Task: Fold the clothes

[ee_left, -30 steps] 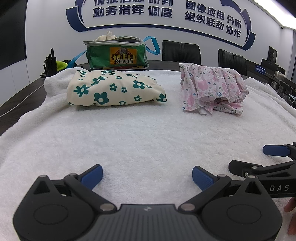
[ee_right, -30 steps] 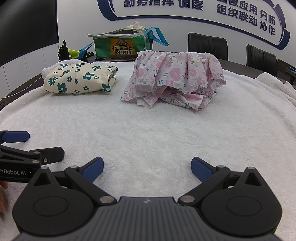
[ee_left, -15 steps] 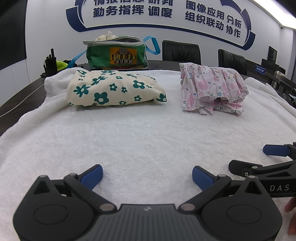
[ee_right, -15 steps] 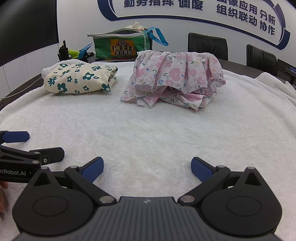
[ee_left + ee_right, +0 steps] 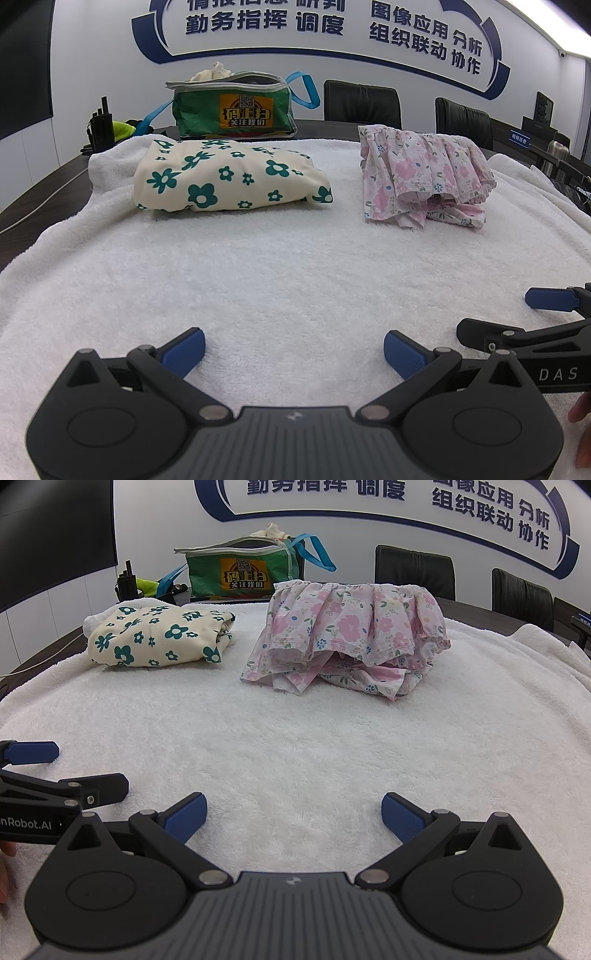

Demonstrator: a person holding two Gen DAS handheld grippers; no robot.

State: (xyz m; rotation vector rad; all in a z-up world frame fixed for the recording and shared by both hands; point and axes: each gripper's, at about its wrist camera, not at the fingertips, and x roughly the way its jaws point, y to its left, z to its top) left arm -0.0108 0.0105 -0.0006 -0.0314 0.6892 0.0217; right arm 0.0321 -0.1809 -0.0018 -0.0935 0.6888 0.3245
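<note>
**Operator:** Report the state of both tools.

**Inspector:** The left gripper [image 5: 293, 347] and the right gripper [image 5: 293, 812] both stand released, jaws spread wide, nothing between the pads. They sit side by side, low over the near edge of the white towel [image 5: 280, 266] that covers the desk. That reads as a rest position, well apart from either garment.

**Operator:** Locate the garments.

**Inspector:** The green-flowered garment [image 5: 229, 177] lies toward the far left corner of the towel, folded into a compact rectangle. The pink floral garment [image 5: 347, 635] lies toward the far right, gathered in stacked layers; its lower ruffles spill out unevenly at the front. The two are apart, with bare towel between them.

**Operator:** Why that layout?

**Inspector:** Probably to keep the middle of the towel free as a working area. A green bag [image 5: 232, 110] with a pale item showing at its open top stands beyond the far edge, possibly the supply.
</note>
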